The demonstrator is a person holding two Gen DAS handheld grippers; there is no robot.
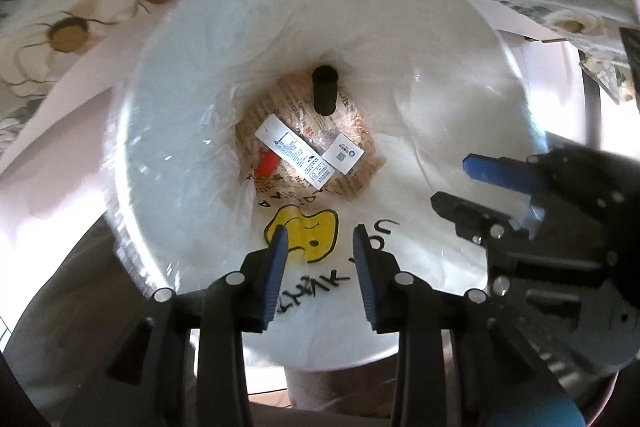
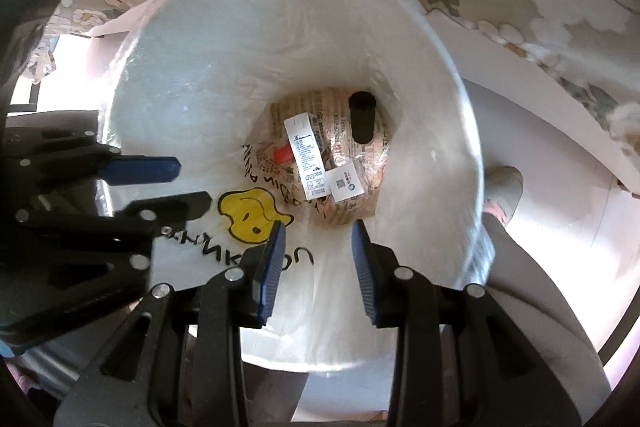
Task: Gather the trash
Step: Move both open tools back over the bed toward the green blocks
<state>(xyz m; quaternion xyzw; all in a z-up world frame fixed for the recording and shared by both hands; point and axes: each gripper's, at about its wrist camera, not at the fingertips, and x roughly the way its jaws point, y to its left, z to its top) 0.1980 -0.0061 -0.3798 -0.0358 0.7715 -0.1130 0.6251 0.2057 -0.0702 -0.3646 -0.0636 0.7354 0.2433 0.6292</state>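
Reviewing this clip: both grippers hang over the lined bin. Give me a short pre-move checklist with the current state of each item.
1. Left gripper empty, jaws apart: ok.
2. Right gripper empty, jaws apart: ok.
3. Plastic bag liner spread open over the bin mouth: ok.
4. Trash at the bottom: long white tag, square label, black cylinder, red piece, printed brown paper: ok.
5. Liner edge gripped for lifting: not ok, neither gripper holds it.
6. More trash left outside the bin: cannot tell.
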